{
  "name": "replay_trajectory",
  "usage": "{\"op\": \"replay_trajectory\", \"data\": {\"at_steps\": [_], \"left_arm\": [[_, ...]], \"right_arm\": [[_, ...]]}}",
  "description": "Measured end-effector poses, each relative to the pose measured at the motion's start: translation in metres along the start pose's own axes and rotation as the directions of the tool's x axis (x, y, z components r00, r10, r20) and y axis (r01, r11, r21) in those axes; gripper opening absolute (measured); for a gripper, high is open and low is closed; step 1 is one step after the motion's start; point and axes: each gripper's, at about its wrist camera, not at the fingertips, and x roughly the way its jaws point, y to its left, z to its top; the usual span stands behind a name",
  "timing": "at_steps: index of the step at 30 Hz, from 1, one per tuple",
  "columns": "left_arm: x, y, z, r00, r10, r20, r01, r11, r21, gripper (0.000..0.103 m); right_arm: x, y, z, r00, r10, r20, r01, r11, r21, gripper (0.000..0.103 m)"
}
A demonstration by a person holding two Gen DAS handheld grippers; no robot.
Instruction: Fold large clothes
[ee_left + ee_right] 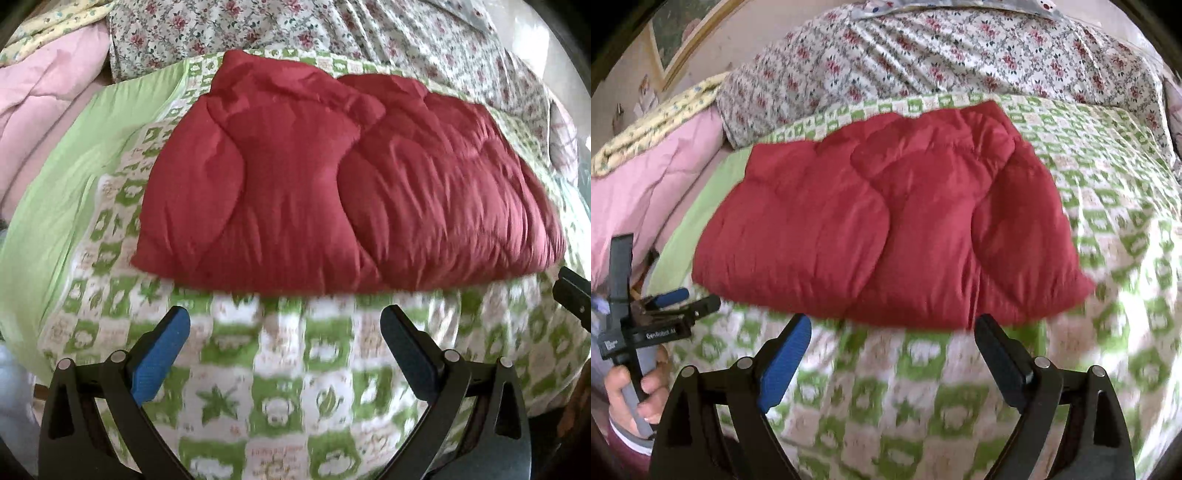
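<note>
Left gripper pointed steeply downward, jaws spread wide, nothing between the blue pad and the black pad. Right gripper likewise angled down, jaws wide apart and opening a little further, gap empty. In the right wrist view the left gripper showed at the far left edge, its handle held in the person's left hand, fingers curled round the grey grip, a dark red cuff at the wrist.

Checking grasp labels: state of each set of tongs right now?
Left tongs: open, holding nothing, short of the red jacket.
Right tongs: open, holding nothing.
</note>
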Motion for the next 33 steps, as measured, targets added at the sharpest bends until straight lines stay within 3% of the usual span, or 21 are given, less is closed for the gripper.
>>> {"op": "replay_trajectory", "data": {"at_steps": [9, 11, 13, 15, 26, 33], "left_arm": [[-0.032, -0.020, -0.021, 0.998, 0.043, 0.034, -0.047, 0.991, 0.126, 0.103], [-0.043, -0.023, -0.020, 0.998, 0.035, 0.052, -0.043, 0.988, 0.149, 0.103], [-0.053, -0.024, -0.016, 0.996, 0.049, 0.068, -0.060, 0.984, 0.168, 0.103], [-0.057, -0.024, -0.013, 0.996, 0.051, 0.075, -0.063, 0.984, 0.168, 0.103], [-0.025, -0.025, 0.009, 0.993, 0.119, 0.025, -0.121, 0.979, 0.162, 0.103], [-0.022, -0.033, 0.018, 0.993, 0.112, 0.024, -0.115, 0.979, 0.166, 0.103]], "right_arm": [[-0.007, 0.031, -0.032, 0.995, -0.041, -0.091, 0.029, 0.991, -0.132, 0.092], [-0.014, 0.037, -0.028, 0.995, -0.032, -0.090, 0.017, 0.987, -0.160, 0.094], [-0.025, 0.042, -0.022, 0.997, -0.040, -0.069, 0.027, 0.984, -0.178, 0.103], [-0.034, 0.044, -0.016, 0.998, -0.046, -0.044, 0.037, 0.982, -0.187, 0.103], [-0.017, 0.039, 0.000, 0.997, -0.042, -0.071, 0.030, 0.986, -0.163, 0.103], [-0.007, 0.035, 0.011, 0.996, -0.038, -0.081, 0.026, 0.989, -0.142, 0.103]]}}
